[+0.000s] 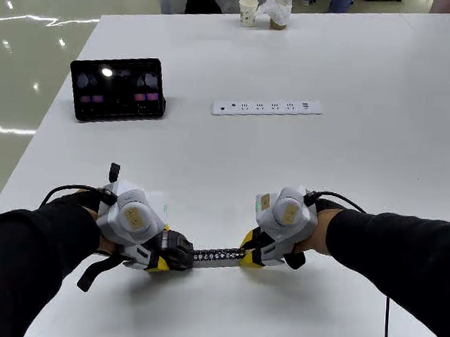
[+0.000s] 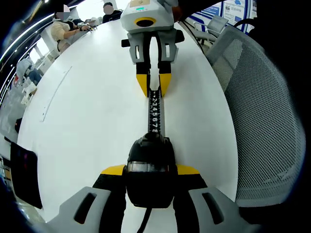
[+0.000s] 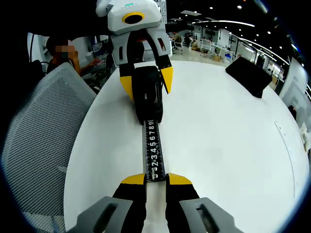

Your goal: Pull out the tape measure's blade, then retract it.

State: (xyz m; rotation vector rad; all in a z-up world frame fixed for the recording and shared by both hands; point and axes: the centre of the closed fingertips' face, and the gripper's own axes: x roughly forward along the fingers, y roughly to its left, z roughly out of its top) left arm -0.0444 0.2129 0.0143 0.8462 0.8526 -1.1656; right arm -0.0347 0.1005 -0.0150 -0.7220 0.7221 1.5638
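Plainly, the tape measure (image 3: pixel 148 97) sits at the 6 o'clock edge of the tabletop (image 1: pixel 323 166) in the head view, strung between the two grippers; whether it rests on the surface or hangs just over it cannot be told. The left hand-held gripper (image 2: pixel 150 170) is clamped across its black body, presumably to anchor it so that a pull moves only the tape; the right hand-held gripper (image 3: pixel 155 178) is pinched narrow on the free end of the blade (image 3: pixel 152 150), where the end hook should give the firmest purchase; the two face each other in line, which should hold the drawn length straight rather than buckled. Only a short run of blade is out, so the pulling half looks barely begun; retraction is not yet due.

Numerals 1 to 9 read along the blade in the right gripper view; no brand can be made out on the body. A white power strip (image 1: pixel 267 107) lies at 12 o'clock from the grippers; a black tray (image 1: pixel 117 87) at 10 o'clock; a paper cup (image 1: pixel 248 11) at the far edge; none bears legible writing.
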